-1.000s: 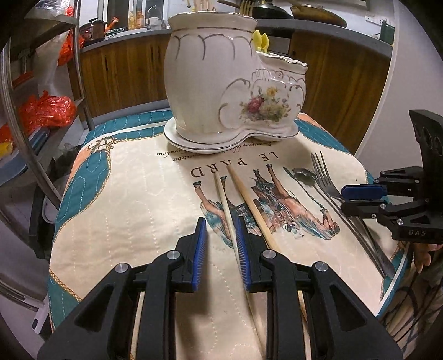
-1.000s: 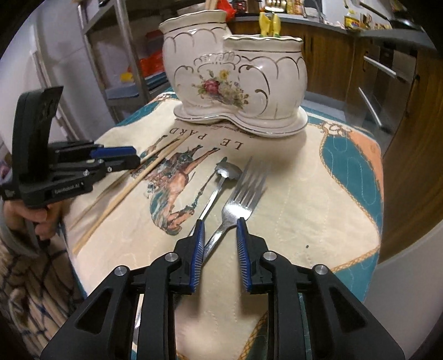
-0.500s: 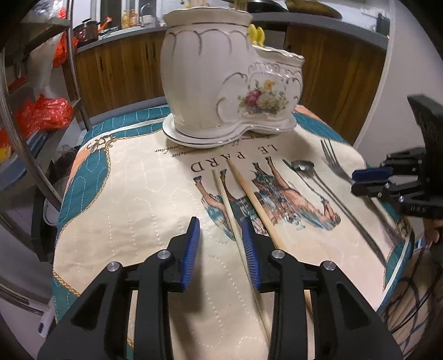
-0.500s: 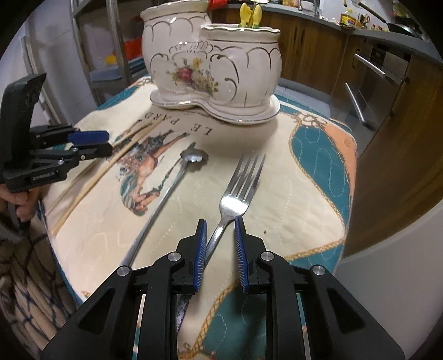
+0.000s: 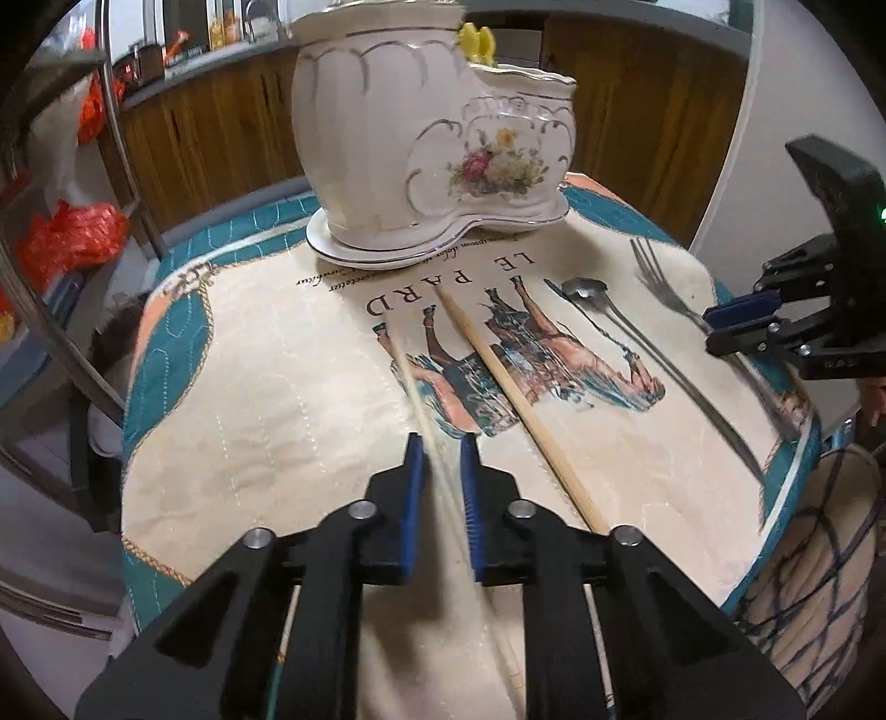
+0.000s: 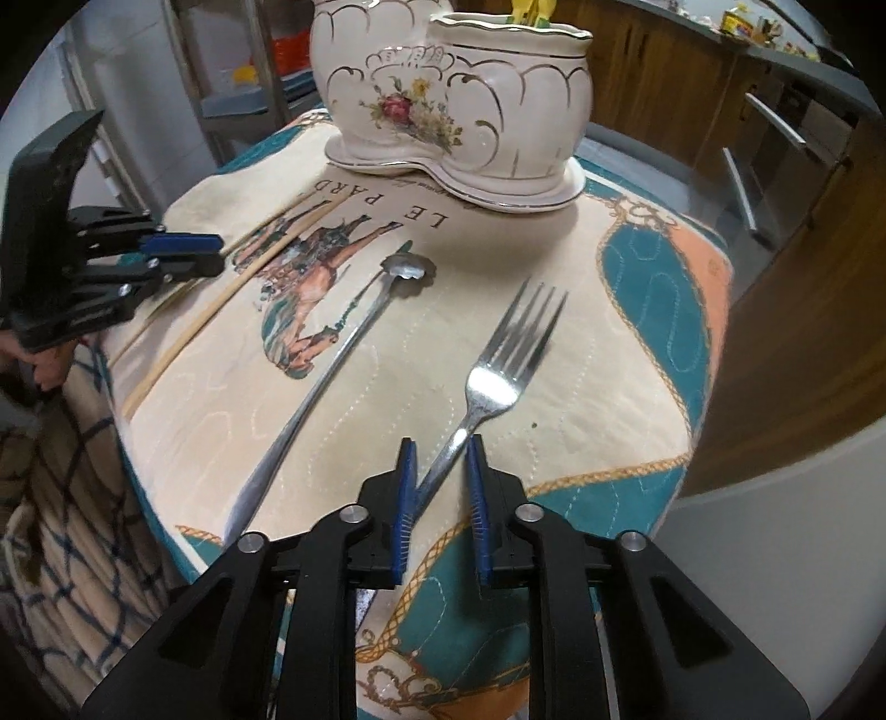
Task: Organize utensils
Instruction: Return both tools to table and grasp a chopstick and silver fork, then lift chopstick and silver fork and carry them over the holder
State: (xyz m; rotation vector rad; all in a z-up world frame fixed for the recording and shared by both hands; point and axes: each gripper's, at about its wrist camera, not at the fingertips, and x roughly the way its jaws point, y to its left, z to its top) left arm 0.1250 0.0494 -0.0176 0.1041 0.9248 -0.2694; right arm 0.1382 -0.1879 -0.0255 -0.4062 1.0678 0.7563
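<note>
Straddling fork, chopstick, seemingly unclamped

I'm working in a home kitchen: wooden cabinets run under a dark countertop along the far wall, with jars and bottles standing on it at far left. On the right I see an oven front with bar handles, and on the left a metal shelf rack holding red plastic bags. Near me, a quilted cloth covers a small table bearing a flowered ceramic utensil holder, which looks domestic.
</note>
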